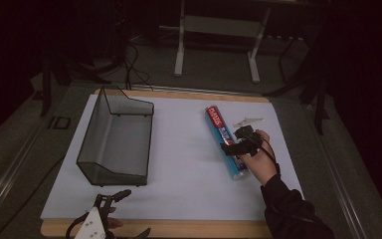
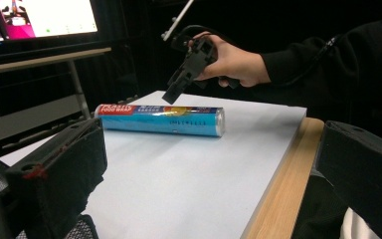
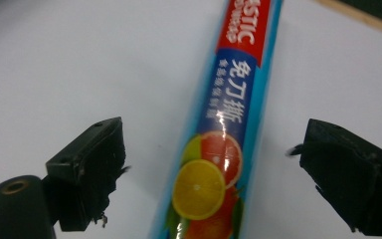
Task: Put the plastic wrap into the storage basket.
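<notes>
The long blue cylindrical roll of plastic wrap with a red label end and printed citrus slices [image 1: 226, 143] is lying flat on the white sheet [image 1: 189, 164] that is covering the wooden table [image 1: 179, 230]. It is resting on the right half of the sheet, with its red end pointing toward the far edge.

The right gripper [image 1: 239, 143] is hovering directly above the middle of the roll, held in the person's right hand [image 1: 259, 158]. In the right gripper view, its two black jaws are standing spread wide, one on each side of the roll [image 3: 219, 134], and neither jaw is touching the wrapper. In the left gripper view, the same gripper [image 2: 176, 87] is tilting down toward the roll [image 2: 161, 119] with a gap between them.

The left gripper [image 1: 110, 204] is sitting at the near left edge of the table, well apart from the roll. Its jaws are spread apart and are holding nothing.

A dark wire-mesh basket with a sloped open front [image 1: 117, 139] is standing on the left half of the sheet. A small pale object [image 1: 248, 121] is lying just beyond the right gripper; its type cannot be determined.
</notes>
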`<state>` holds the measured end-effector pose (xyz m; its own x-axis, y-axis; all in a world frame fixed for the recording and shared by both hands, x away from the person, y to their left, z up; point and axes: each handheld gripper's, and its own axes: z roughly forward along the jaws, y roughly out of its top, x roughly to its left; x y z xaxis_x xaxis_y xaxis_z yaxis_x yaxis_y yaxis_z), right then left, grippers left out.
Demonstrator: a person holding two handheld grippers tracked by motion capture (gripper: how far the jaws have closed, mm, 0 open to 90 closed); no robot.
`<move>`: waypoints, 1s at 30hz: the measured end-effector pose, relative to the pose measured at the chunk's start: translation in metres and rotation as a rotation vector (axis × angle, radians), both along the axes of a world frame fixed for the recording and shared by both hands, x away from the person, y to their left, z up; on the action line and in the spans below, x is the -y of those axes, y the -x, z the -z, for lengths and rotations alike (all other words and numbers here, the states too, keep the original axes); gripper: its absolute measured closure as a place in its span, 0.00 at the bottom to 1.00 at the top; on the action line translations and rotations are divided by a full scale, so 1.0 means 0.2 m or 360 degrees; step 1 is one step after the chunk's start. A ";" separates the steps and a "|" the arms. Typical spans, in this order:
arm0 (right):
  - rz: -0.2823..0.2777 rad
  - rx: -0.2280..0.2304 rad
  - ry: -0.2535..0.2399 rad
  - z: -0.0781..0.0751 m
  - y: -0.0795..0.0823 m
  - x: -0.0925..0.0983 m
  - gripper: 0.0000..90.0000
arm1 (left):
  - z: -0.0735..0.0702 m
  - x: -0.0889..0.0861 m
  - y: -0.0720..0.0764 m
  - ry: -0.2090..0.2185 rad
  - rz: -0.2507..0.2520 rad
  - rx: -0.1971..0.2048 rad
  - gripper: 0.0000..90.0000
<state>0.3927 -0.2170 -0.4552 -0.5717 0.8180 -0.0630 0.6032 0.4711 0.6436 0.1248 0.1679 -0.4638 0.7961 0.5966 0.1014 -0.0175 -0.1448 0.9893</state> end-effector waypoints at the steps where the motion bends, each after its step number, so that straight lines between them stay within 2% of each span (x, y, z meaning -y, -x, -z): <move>1: 0.0018 -0.0035 0.0005 0.00 -0.02 0.00 0.12 | 0.00 0.00 0.00 0.0005 0.0002 -0.0001 0.01; 4: 0.0045 -0.0093 0.0046 0.01 -0.06 -0.01 0.12 | 0.00 0.00 0.00 0.0005 0.0003 -0.0001 0.01; 10: 0.0064 -0.0203 0.0069 0.02 -0.13 -0.03 0.11 | 0.00 0.00 0.00 0.0007 0.0004 -0.0001 0.01; 21: 0.0146 -0.0492 0.0147 0.04 -0.28 -0.07 0.11 | 0.00 0.00 0.00 0.0006 0.0009 -0.0004 0.01; 30: 0.0180 -0.0647 0.0183 0.05 -0.40 -0.10 0.13 | 0.00 -0.01 0.00 0.0010 0.0010 -0.0004 0.01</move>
